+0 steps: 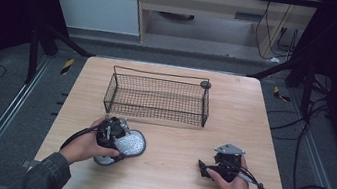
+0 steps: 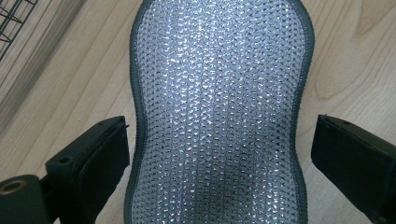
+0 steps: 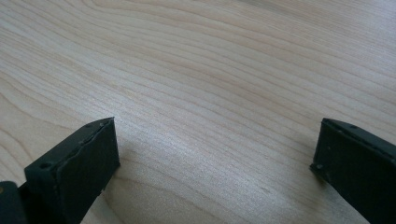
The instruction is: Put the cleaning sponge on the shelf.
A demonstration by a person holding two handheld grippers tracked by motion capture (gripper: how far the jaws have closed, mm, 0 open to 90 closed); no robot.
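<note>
The left gripper (image 2: 219, 154) is held wide, jaws astride the sponge (image 2: 219, 107), which lies flat on the table (image 1: 168, 185) at 7 o'clock, not yet gripped. The basket (image 1: 157, 98) at 12 is seen empty. The right gripper (image 3: 215, 154) is spread wide over bare wood at 5 o'clock. Little appears done.

You have one wooden table (image 1: 164, 175) in front of you. On it stands one black wire basket (image 1: 157, 98), toward the far side. One silver sponge (image 1: 128, 145) lies near left. You hold two grippers: the left gripper (image 1: 111, 134) and the right gripper (image 1: 219, 167).
</note>
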